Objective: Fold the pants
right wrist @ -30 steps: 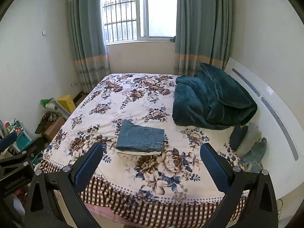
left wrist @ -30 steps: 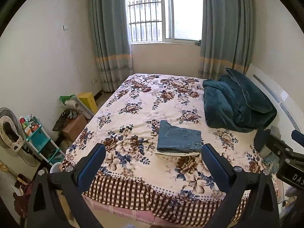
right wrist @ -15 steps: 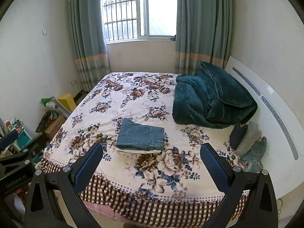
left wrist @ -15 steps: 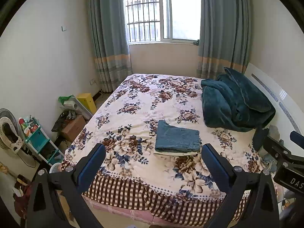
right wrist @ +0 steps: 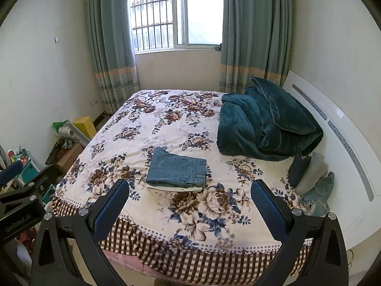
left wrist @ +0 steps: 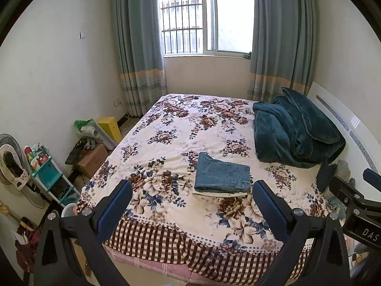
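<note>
The left gripper (left wrist: 192, 199) was held back from the foot of the bed (left wrist: 166, 236), its two blue-padded fingers spread wide with nothing between them. The right gripper (right wrist: 189, 196) was held the same way, fingers wide apart and empty, just beside the left one; each showed at the edge of the other's view.

The pants (left wrist: 222, 176), blue denim, lay folded into a neat rectangle on the flowered bedspread (left wrist: 181, 128), near the foot of the bed and well apart from both grippers. A back pocket faced up. A thin white layer (left wrist: 219, 193) showed under their near edge; what it was could not be told.

A dark green blanket (left wrist: 295, 133) was heaped by the white headboard (right wrist: 333, 128) on the right side of the bed. Beyond it hung grey-blue curtains (left wrist: 140, 47) on both sides of a barred window (left wrist: 204, 21).

On the floor to the left stood a small teal shelf unit (left wrist: 47, 176) with bottles and small packets on its top tier, too small to tell apart. Next to it sat a cardboard box (left wrist: 92, 160) with dark things piled on its top, and beyond that a yellow box (left wrist: 109, 128). A fan (left wrist: 10, 159) stood at the far left.
</note>
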